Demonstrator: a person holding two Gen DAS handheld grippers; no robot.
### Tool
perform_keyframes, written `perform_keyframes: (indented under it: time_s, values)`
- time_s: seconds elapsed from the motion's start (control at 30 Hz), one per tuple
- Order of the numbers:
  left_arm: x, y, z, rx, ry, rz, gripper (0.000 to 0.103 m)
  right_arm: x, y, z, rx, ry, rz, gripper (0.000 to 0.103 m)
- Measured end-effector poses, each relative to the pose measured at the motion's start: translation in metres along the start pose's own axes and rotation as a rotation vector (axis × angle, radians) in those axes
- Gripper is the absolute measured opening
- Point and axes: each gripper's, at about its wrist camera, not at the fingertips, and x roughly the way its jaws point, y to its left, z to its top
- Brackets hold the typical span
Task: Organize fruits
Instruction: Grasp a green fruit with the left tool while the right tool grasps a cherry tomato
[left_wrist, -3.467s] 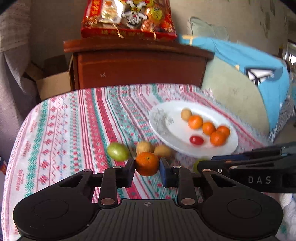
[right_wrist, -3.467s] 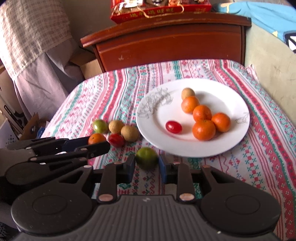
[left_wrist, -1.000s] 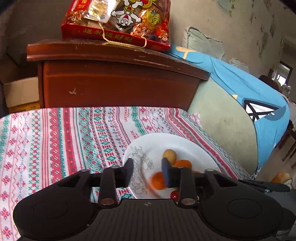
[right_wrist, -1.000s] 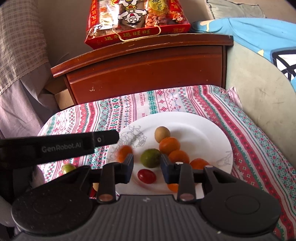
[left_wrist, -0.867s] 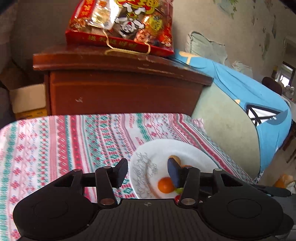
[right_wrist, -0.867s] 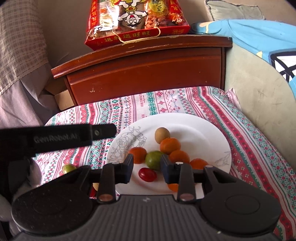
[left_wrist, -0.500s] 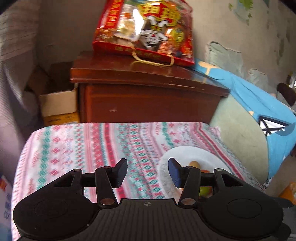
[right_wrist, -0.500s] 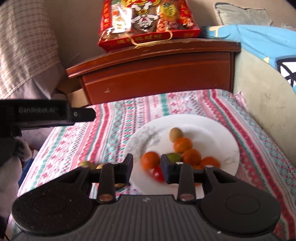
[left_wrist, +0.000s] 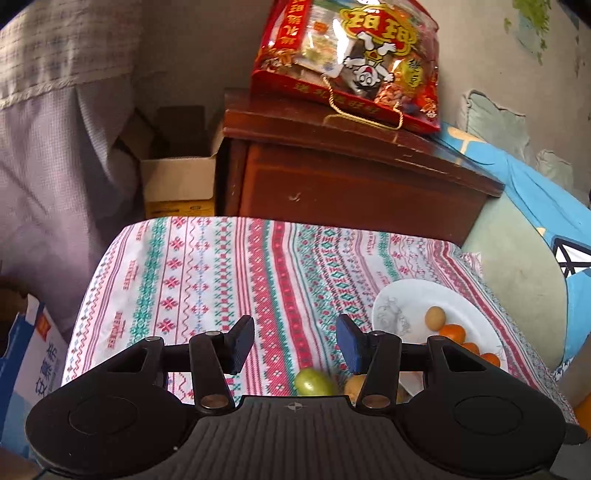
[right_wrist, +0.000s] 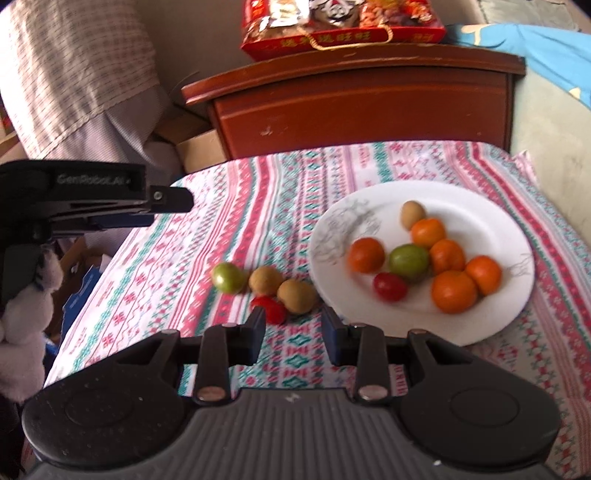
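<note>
1. Left gripper (left_wrist: 295, 343) and right gripper (right_wrist: 291, 334): jaws apart, both empty.
2. White plate (right_wrist: 480, 206), right, holds five oranges, green fruit (right_wrist: 408, 260), tomato.
3. Green fruit (right_wrist: 228, 277), two kiwis, tomato lie on the cloth to its left.

plate (right_wrist: 498, 206): white with grey drawings
tablecloth (right_wrist: 280, 206): red, green and white stripes
cabinet (right_wrist: 362, 107): brown
snack bag (left_wrist: 351, 62): red

Plate (right_wrist: 491, 206): glossy white ceramic-looking. Tablecloth (right_wrist: 280, 192): woven patterned cloth, matt. Cabinet (right_wrist: 362, 99): polished reddish wood, scuffed. Snack bag (left_wrist: 351, 62): shiny plastic. Box (left_wrist: 177, 184): matt cardboard.
</note>
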Motion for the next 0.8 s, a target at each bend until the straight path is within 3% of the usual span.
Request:
perform_keyframes:
  time_s: [0.3,0.8]
  values:
    - [0.006,0.010,-0.008,-0.035,0.023,0.004,0.048,0.021,0.017,-0.005,-0.023,0.022,0.015,0.034]
    - [0.014,0.012,-0.020,-0.002,0.052,-0.015,0.047,0.040,0.024,-0.001,-0.019,-0.007,-0.019,0.034]
